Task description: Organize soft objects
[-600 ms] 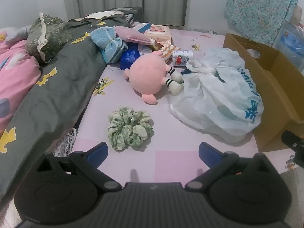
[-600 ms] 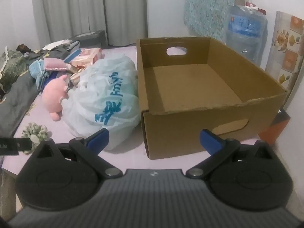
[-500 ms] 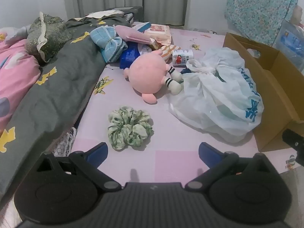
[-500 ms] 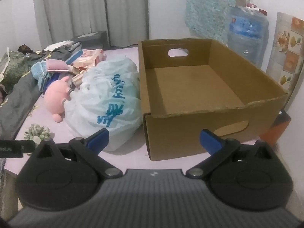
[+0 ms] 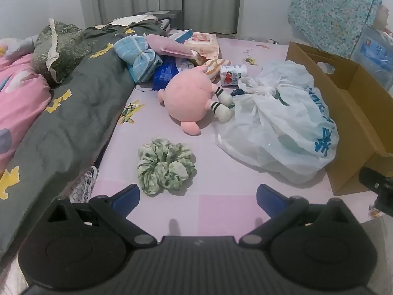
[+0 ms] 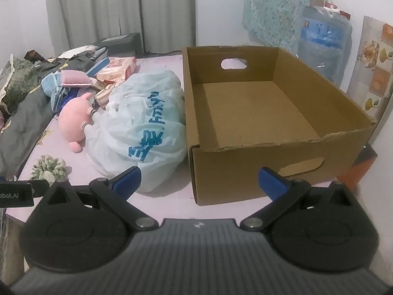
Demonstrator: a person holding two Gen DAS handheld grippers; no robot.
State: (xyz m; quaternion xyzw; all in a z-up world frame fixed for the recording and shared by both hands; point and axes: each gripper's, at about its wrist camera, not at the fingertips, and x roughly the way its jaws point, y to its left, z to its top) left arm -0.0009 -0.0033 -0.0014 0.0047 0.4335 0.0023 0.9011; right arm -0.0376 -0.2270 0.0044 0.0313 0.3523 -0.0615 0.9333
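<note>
A green patterned scrunchie (image 5: 165, 164) lies on the pink bed sheet just ahead of my left gripper (image 5: 197, 196), which stands open and holds nothing. Beyond it rest a round pink plush toy (image 5: 188, 98) and a tied white plastic bag (image 5: 277, 123). In the right wrist view my right gripper (image 6: 200, 179) is open with nothing in it, facing the near wall of an empty cardboard box (image 6: 258, 113). The bag (image 6: 142, 127), the plush (image 6: 73, 118) and the scrunchie (image 6: 49, 167) lie left of the box.
A dark grey quilt (image 5: 61, 123) and a pink blanket (image 5: 17, 103) fill the left side. A blue checked cloth (image 5: 140, 56), wipe packs (image 5: 203, 44) and a small can (image 5: 232, 73) are piled at the back. A water bottle (image 6: 324, 49) stands behind the box.
The right wrist view has shifted slightly, so the box sits a little lower and further right in it. The left wrist view has drifted a little; nothing on the bed has moved.
</note>
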